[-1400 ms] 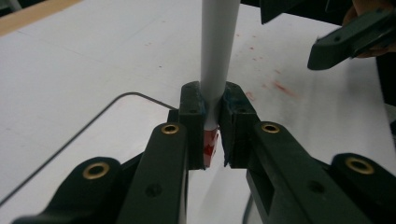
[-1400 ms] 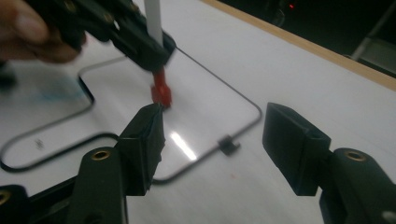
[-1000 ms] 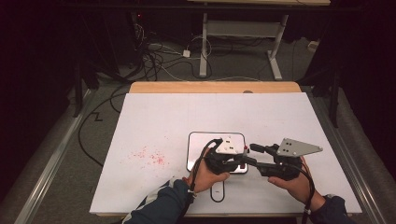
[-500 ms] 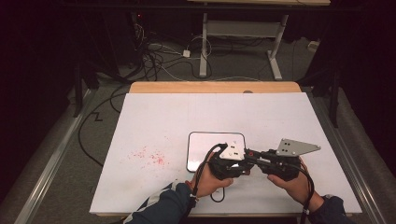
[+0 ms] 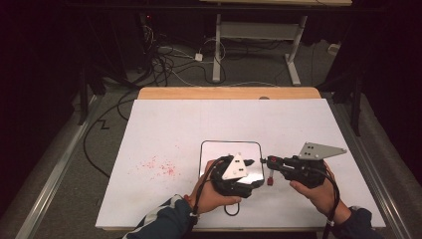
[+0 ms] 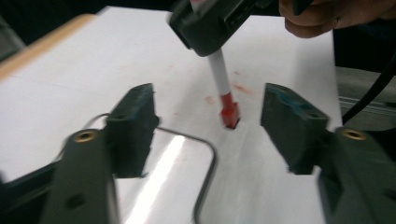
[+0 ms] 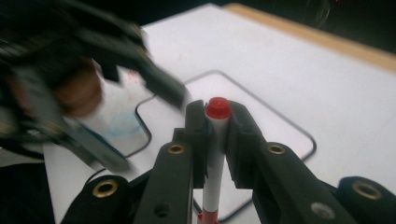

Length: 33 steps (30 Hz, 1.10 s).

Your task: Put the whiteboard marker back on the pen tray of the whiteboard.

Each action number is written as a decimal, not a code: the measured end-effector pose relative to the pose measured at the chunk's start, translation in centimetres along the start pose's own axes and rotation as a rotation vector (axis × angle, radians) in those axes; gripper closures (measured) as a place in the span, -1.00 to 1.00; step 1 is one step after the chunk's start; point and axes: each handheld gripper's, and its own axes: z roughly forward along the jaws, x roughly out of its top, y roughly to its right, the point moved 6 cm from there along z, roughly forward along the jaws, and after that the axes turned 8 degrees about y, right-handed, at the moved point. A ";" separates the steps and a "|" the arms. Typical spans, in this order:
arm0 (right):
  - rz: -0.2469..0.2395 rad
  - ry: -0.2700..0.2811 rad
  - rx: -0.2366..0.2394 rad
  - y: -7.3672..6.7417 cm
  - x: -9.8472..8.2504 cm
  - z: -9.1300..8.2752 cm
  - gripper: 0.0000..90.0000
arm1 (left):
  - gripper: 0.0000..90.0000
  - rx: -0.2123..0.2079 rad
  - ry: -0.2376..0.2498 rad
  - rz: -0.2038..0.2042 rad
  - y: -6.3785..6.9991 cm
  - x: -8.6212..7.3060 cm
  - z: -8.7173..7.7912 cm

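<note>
High view puts a shiny tray (image 5: 211, 149) with a dark rim near the middle of the white tabletop (image 5: 174, 124), its surface bare where it shows, with a patch of red specks (image 5: 159, 167) on the tabletop to its left. Your left tool (image 5: 251, 172) sits over the tray's near part, its body tilted and its grey plate facing up, and your left hand (image 5: 211, 191) wraps it from below with the striped sleeve (image 5: 164, 224) entering at the near edge. Your right tool (image 5: 266, 162) lies nearly level just right of the tray, pointing left toward the other one, and your right hand (image 5: 318, 186) grips its body from underneath.

Right gripper view shows your right tool (image 7: 217, 123) clamped on a white marker (image 7: 215, 154), the two pads pressing its barrel on both sides with the red end standing just above them. In the left gripper view the same marker (image 6: 222, 81) hangs from that tool with a red cap (image 6: 230, 112) at its lower end, close over the tabletop just off the tray's corner. From above, that red cap (image 5: 269, 180) shows just right of the tray's right edge.

Left gripper view has your left tool (image 6: 208, 128) with its jaws standing apart, having just been opening; nothing is pressed between the pads, and the marker's red cap sits beyond them, in line with the gap.
</note>
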 end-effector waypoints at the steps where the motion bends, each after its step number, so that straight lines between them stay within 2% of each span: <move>1: 0.014 -0.014 -0.021 0.4 -0.1 0.1 0.81 | -0.36 0.031 0.003 0.011 -0.3 -0.1 -0.9; 3: 0.055 -0.055 -0.018 1.0 -0.4 0.5 0.81 | -0.44 0.094 -0.009 0.024 -1.0 -0.8 -2.7; 5: 0.090 -0.083 -0.040 1.5 -0.6 1.0 0.81 | -0.47 0.174 -0.030 0.030 -1.9 -1.9 -4.5; 9: 0.175 -0.106 -0.043 2.6 -0.8 2.5 0.81 | -0.50 0.304 -0.086 0.014 -4.1 -4.9 -8.3; 11: 0.201 -0.122 -0.047 3.1 -1.0 3.4 0.81 | -0.50 0.351 -0.104 -0.043 -5.1 -6.4 -9.9; 13: 0.228 -0.133 -0.058 3.7 -1.2 4.3 0.81 | -0.50 0.399 -0.134 -0.075 -5.9 -7.8 -11.3; 15: 0.254 -0.139 -0.070 4.3 -1.4 5.1 0.81 | -0.50 0.420 -0.143 -0.112 -6.3 -8.8 -12.4; 18: 0.298 -0.137 -0.076 5.1 -1.6 6.2 0.80 | -0.50 0.442 -0.154 -0.127 -6.7 -9.9 -13.4; 20: 0.316 -0.111 -0.064 5.5 -1.9 6.9 0.80 | -0.51 0.456 -0.180 -0.154 -6.9 -10.6 -13.6; 22: 0.352 -0.111 -0.089 6.2 -2.5 7.6 0.79 | -0.51 0.465 -0.192 -0.173 -7.2 -11.0 -13.6; 24: 0.397 -0.095 -0.091 6.7 -3.0 8.1 0.78 | -0.51 0.466 -0.196 -0.186 -7.3 -11.2 -13.6; 26: 0.418 -0.085 -0.112 7.0 -3.4 8.5 0.77 | -0.51 0.459 -0.207 -0.184 -7.3 -11.4 -13.4; 27: 0.423 -0.081 -0.123 7.1 -3.6 8.7 0.76 | -0.52 0.458 -0.211 -0.182 -7.3 -11.4 -13.3; 33: 0.340 -0.091 -0.222 7.3 -4.6 9.6 0.72 | -0.52 0.445 -0.241 -0.182 -7.3 -11.9 -12.7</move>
